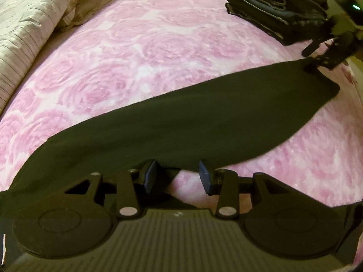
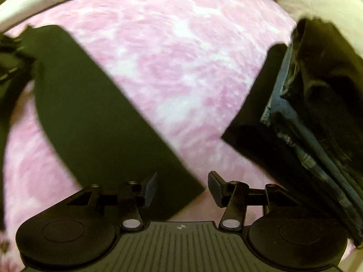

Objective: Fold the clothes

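A long black garment [image 1: 181, 124] lies flat in a band across the pink rose-patterned bed cover [image 1: 147, 45]. My left gripper [image 1: 178, 176] is open at its near edge, with the cloth's edge just ahead of the pads and nothing gripped. At the garment's far right end sits my right gripper [image 1: 310, 63]. In the right wrist view the black garment [image 2: 90, 113] runs from upper left down between the fingers of the open right gripper [image 2: 182, 188], its corner lying in the gap. The left gripper [image 2: 13, 61] shows blurred at the left edge.
A stack of folded dark clothes [image 1: 272, 11] sits on the bed at the far right, close to my right gripper, and looms as a tall pile [image 2: 306, 113] in the right wrist view. Beige striped bedding and pillows [image 1: 27, 22] line the far left.
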A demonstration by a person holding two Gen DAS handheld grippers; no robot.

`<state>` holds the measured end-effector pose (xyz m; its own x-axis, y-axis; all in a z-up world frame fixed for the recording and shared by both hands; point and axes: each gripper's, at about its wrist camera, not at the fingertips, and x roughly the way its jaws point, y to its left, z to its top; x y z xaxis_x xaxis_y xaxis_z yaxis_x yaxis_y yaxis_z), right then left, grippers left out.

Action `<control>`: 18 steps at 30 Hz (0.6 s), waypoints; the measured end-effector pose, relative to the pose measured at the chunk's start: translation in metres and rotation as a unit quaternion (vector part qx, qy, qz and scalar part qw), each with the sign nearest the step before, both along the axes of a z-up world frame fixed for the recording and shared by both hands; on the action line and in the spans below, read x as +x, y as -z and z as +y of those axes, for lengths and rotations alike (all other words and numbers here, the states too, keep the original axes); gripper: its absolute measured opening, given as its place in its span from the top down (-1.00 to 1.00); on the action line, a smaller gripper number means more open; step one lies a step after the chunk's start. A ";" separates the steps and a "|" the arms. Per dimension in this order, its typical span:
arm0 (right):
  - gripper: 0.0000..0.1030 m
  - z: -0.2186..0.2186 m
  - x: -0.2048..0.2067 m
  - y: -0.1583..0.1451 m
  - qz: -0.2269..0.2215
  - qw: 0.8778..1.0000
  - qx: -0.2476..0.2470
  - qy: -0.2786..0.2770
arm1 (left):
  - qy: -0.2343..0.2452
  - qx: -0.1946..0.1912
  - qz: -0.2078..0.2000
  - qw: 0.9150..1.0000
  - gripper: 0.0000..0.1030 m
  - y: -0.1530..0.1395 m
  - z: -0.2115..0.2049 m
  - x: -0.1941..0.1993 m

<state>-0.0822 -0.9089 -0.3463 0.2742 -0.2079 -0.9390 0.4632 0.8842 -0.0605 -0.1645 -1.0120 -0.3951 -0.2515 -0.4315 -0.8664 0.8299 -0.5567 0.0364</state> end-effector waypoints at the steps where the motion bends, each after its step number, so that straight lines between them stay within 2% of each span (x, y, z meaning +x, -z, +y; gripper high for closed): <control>1: -0.01 -0.007 -0.002 0.003 -0.003 1.000 0.015 0.011 | 0.002 0.003 0.000 1.000 0.29 0.002 0.001 -0.002; 2: 0.23 -0.014 -0.004 0.005 -0.009 0.999 0.031 0.023 | 0.004 0.004 -0.002 1.000 0.29 0.003 0.002 -0.003; 3: 0.80 -0.019 -0.002 0.002 -0.007 0.999 0.037 0.027 | 0.006 0.005 -0.004 1.000 0.29 0.004 0.003 -0.005; 4: 0.99 -0.020 0.002 -0.005 -0.002 0.999 0.027 0.018 | 0.007 0.005 -0.003 1.000 0.29 0.005 0.003 -0.006; 5: 0.99 -0.021 0.006 -0.013 0.004 1.000 0.013 0.006 | 0.008 0.005 0.000 1.000 0.29 0.005 0.003 -0.008; 7: 0.99 -0.017 0.019 -0.035 0.006 0.998 -0.050 -0.037 | 0.011 0.004 0.004 1.000 0.29 0.004 0.003 -0.012; 11: 0.99 -0.031 0.048 -0.071 -0.018 0.985 -0.161 -0.061 | 0.017 -0.004 0.013 1.000 0.29 0.000 0.002 -0.020; 16: 0.98 -0.055 0.077 -0.068 -0.005 0.987 -0.158 -0.040 | 0.007 -0.028 0.028 0.999 0.28 -0.014 0.006 -0.017; 18: 0.98 -0.054 0.073 -0.067 0.000 0.988 -0.149 -0.031 | 0.003 -0.038 0.033 0.999 0.27 -0.019 0.007 -0.016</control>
